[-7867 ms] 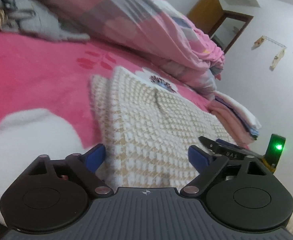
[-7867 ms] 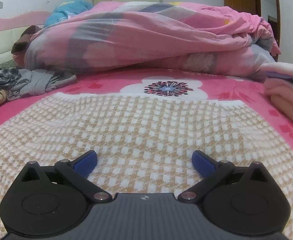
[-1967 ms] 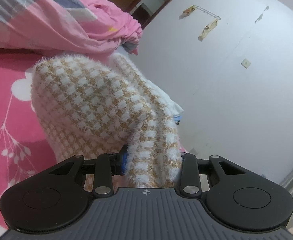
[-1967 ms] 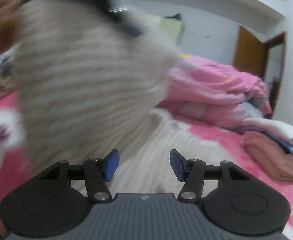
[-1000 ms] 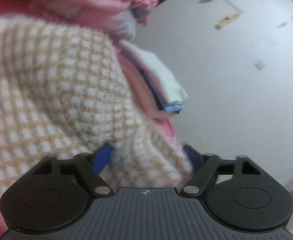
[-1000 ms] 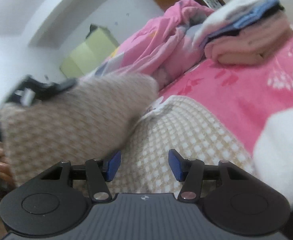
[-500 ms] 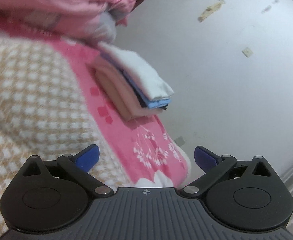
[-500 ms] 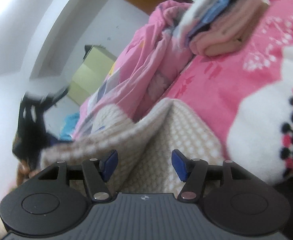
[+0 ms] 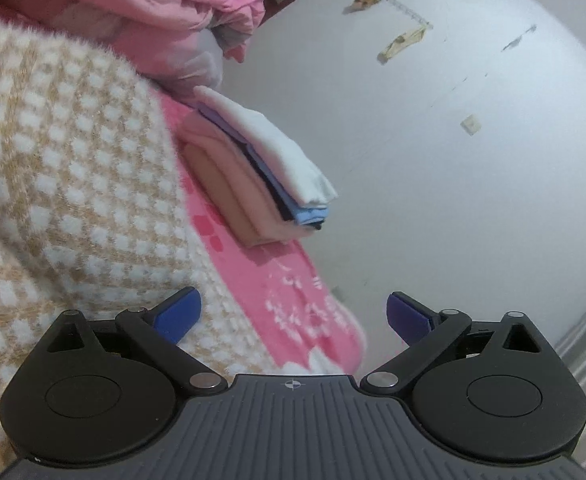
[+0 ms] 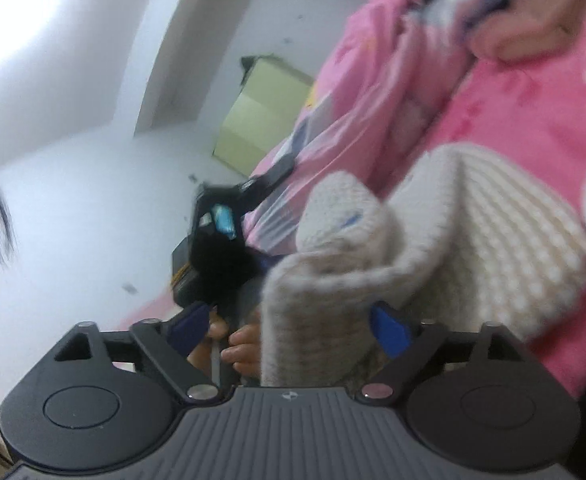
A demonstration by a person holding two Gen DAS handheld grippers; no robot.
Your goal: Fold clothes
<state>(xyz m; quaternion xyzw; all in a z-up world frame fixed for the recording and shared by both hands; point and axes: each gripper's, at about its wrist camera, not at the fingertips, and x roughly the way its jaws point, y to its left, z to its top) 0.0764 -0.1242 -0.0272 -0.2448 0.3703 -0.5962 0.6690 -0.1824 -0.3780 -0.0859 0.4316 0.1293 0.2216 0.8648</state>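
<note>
No brand name, label or readable writing showed anywhere.

From the left gripper's (image 9: 293, 314) camera, going left to right: a fluffy tan-and-white checked sweater (image 9: 65, 184) lay heaped on the pink bed cover (image 9: 293, 280), filling the left side. The blue fingers (image 9: 177, 314) stood spread wide with nothing between them; the left one sat just over the sweater's edge. Beyond, a rumpled pink quilt (image 9: 165, 4) was piled behind. Near the bed's right edge lay a stack of folded clothes (image 9: 261, 184), peach at the bottom, blue and white on top, apart from the sweater. Right of the bed's edge was open space up to a white wall (image 9: 473, 160).

From the right gripper's (image 10: 289, 326) camera, blurred: at left a white wall and a pale yellow cupboard (image 10: 261, 116). A hand (image 10: 241, 350) holding the other gripper showed beside the left blue finger. The jaws were opening, and a fold of the sweater (image 10: 373, 280) stood between the fingers, though whether the pads touched it I could not tell. Pink bedding filled the right.
</note>
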